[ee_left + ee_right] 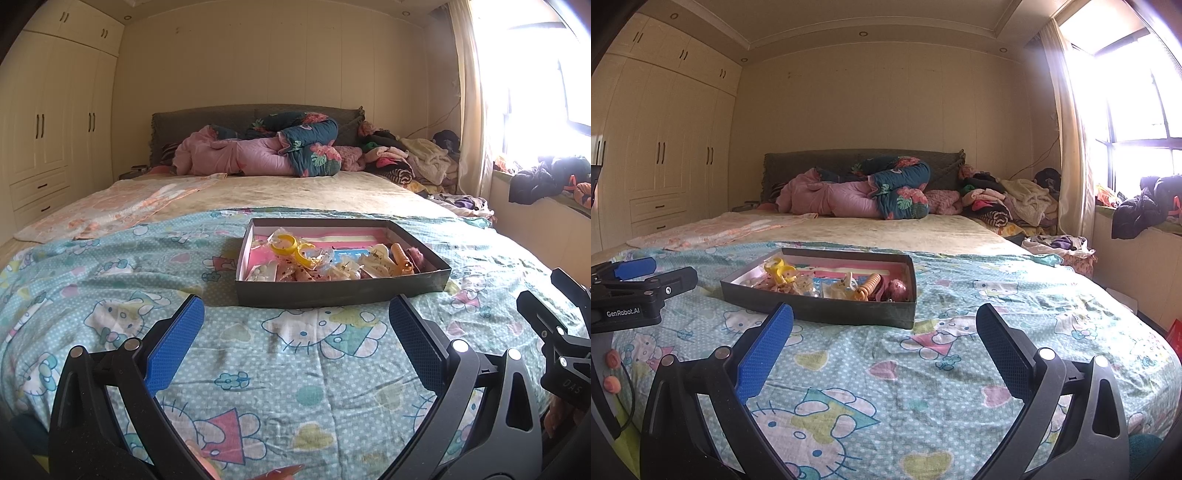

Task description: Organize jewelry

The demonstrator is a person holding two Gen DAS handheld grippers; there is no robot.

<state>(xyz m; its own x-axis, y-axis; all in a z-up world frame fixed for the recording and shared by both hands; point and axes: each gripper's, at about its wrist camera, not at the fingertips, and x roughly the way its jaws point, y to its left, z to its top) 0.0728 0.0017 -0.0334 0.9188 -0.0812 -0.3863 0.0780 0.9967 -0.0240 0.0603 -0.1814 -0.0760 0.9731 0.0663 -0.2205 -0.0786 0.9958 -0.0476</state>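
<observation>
1. My left gripper (295,332) has its blue-padded fingers (175,343) spread wide, nothing between them, just hovering over the bedsheet (258,369).
2. Same deal with my right gripper (884,339): pads (764,350) wide apart and empty. It sits to the right of the left one, and each one pokes into the edge of the other's camera.
3. Straight ahead of both is the dark shallow box (343,291) lying flat on the cartoon-cat sheet, clear of both sets of fingers. From the left view it's dead centre; from the right view it's a bit to the left.
4. Inside the box is the jewelry: a yellow ring-shaped piece (286,245) toward the left, an orange coiled piece (400,258) toward the right, and a heap of little clear packets (321,264) between them. Can't really make out what's in the packets, too small and crinkly.
5. Further back there's a rolled-up pink and floral quilt (266,151) against the headboard, a pile of clothes (406,158) to its right, and a wardrobe (51,122) along the left wall.
</observation>
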